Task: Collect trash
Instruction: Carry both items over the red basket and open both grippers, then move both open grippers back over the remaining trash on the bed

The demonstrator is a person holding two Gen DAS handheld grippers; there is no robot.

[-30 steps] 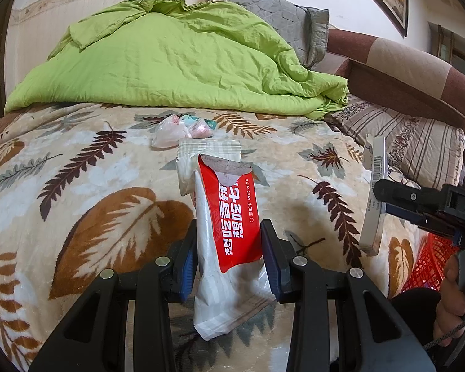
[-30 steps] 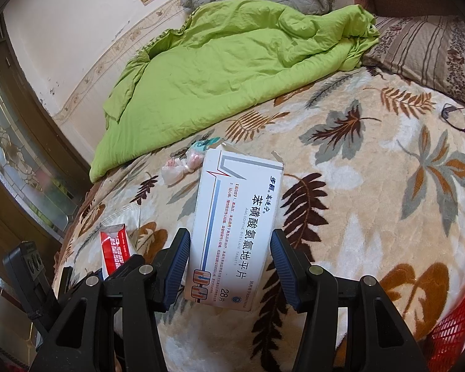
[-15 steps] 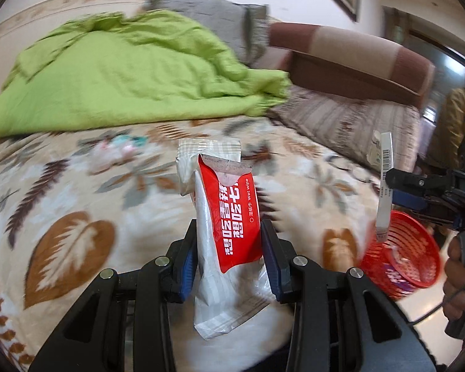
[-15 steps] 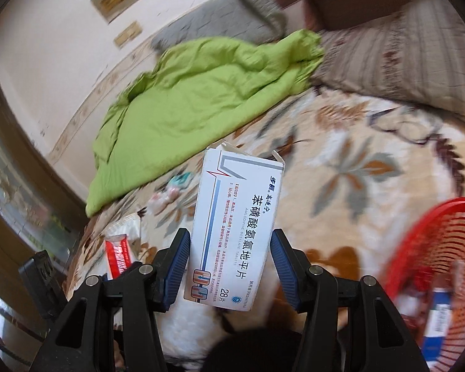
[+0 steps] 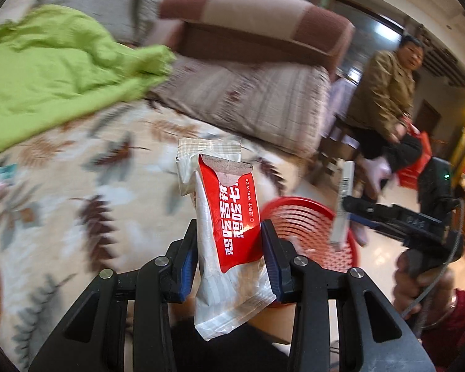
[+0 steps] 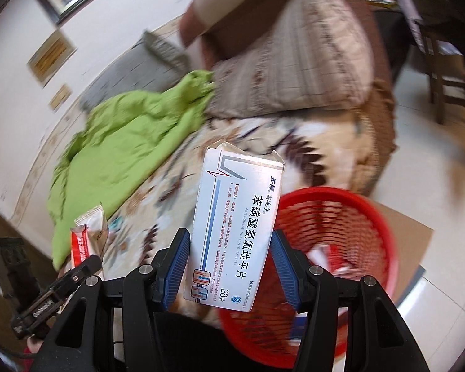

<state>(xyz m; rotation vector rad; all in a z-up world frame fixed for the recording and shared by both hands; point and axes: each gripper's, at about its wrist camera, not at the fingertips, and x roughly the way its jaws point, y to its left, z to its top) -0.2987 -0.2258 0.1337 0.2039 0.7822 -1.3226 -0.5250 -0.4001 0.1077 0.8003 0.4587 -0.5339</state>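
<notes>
My left gripper [image 5: 229,248] is shut on a red and silver wet wipe packet [image 5: 229,214], held upright over the bed's edge. Behind it and to the right, a red mesh basket [image 5: 307,226] stands on the floor. My right gripper [image 6: 231,263] is shut on a white medicine box [image 6: 235,235] with blue print, just left of the red basket [image 6: 341,248], which holds some trash. In the left wrist view the medicine box [image 5: 342,204] shows edge-on over the basket. In the right wrist view the wet wipe packet [image 6: 88,235] appears at the lower left.
A leaf-patterned bed cover [image 5: 77,186] carries a green quilt [image 5: 46,68] and striped pillows [image 5: 248,93]. Small wrappers [image 5: 3,173] lie far left on the bed. A person in a brown jacket [image 5: 384,93] sits at the right beside a wooden chair [image 6: 449,77]. Cardboard [image 6: 409,232] lies under the basket.
Both grippers have swung right, away from the bed toward the red basket, each holding its item. The basket now fills more of both views.
</notes>
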